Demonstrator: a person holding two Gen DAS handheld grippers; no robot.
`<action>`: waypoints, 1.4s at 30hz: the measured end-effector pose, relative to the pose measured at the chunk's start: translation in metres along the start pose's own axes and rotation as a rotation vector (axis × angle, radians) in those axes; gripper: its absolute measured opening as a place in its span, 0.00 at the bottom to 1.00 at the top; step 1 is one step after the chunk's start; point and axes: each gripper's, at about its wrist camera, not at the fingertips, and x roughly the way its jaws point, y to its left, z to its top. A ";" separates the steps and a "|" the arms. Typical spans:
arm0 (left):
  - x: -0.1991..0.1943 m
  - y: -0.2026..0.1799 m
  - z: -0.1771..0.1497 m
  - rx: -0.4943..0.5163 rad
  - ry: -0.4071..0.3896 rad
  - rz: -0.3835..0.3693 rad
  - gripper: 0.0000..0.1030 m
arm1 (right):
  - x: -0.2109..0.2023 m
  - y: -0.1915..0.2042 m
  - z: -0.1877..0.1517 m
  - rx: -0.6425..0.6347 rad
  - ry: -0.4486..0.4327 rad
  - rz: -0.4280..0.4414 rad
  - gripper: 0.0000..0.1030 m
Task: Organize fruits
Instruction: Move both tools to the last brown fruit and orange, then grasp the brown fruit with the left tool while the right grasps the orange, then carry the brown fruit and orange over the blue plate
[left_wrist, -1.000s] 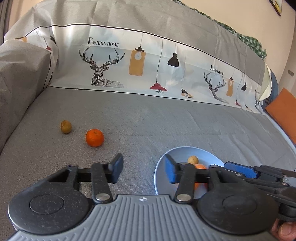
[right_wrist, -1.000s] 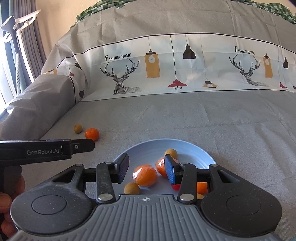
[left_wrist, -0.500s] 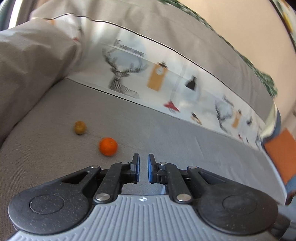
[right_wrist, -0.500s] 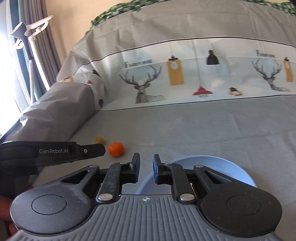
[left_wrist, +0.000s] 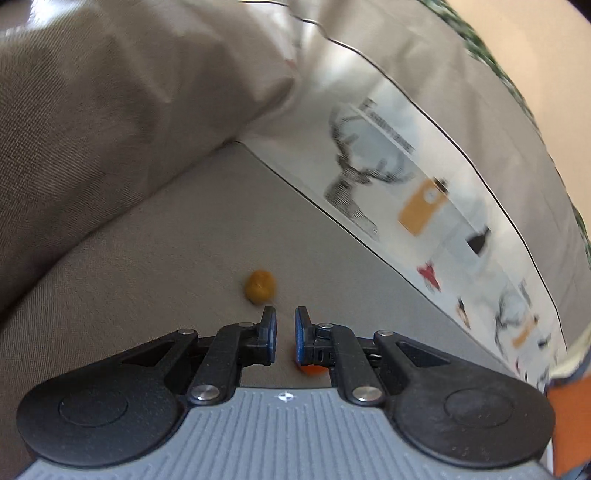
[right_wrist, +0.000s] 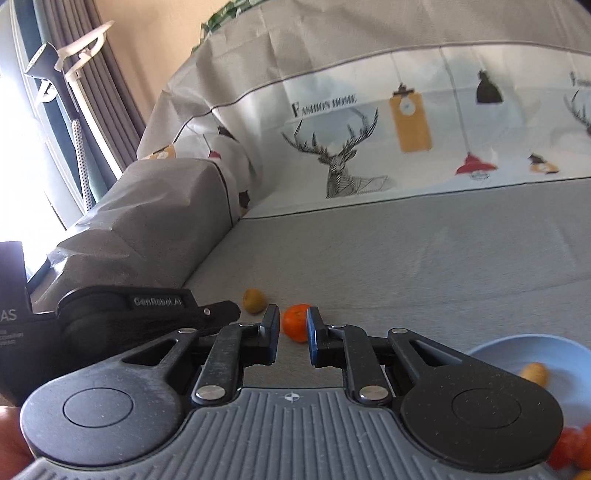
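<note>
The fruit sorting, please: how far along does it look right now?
Partly done: the blue bowl already holds several fruits. Two are left on the sofa cover: the orange and the small brown fruit. The left gripper is nearest them, jaws nearly closed and empty; the right gripper is empty too.

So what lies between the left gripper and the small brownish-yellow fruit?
Only bare grey sofa cover, in the left wrist view. The left gripper points just right of the small fruit.

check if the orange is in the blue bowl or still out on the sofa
Out. The orange lies on the grey sofa seat, left of the blue bowl, beside a small brown fruit.
</note>
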 end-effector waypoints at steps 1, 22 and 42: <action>0.004 0.004 0.003 -0.017 0.001 0.000 0.10 | 0.007 0.001 0.001 -0.001 0.011 -0.001 0.19; 0.058 -0.001 0.017 0.057 0.059 0.062 0.25 | 0.100 0.004 -0.001 -0.082 0.159 -0.076 0.37; -0.070 -0.046 -0.031 0.199 0.013 -0.208 0.25 | -0.103 -0.014 0.027 -0.081 -0.182 -0.159 0.36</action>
